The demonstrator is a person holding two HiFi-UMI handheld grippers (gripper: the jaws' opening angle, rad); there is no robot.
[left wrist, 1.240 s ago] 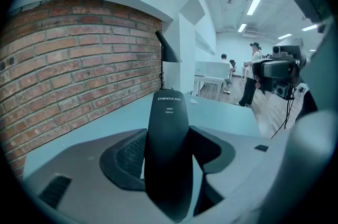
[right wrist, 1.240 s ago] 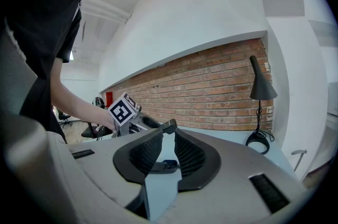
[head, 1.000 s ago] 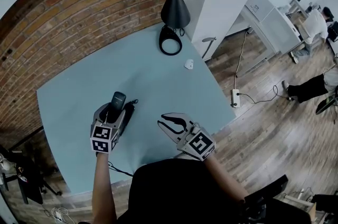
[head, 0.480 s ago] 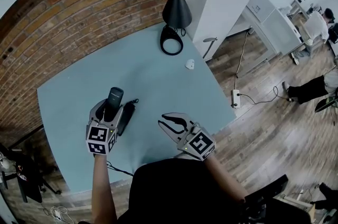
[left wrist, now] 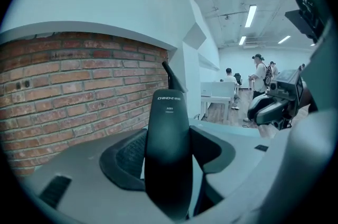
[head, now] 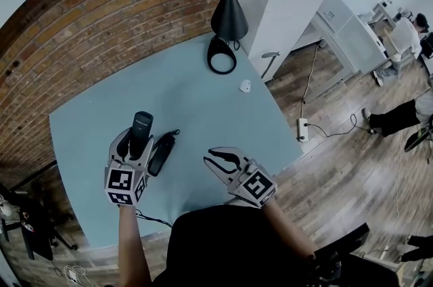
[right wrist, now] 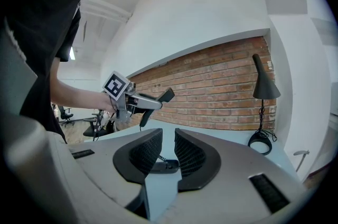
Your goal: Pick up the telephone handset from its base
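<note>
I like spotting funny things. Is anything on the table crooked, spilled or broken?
Nothing is spilled or broken. The handset is off its base, held in the left gripper, which is the job. The lamp stands upright at the table's far corner.

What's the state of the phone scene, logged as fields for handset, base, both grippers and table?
handset: black, held in the air, off its base
base: black, lying on the table
left gripper: shut on handset
right gripper: jaws slightly apart, nothing between
table: pale blue, black lamp at far corner
</note>
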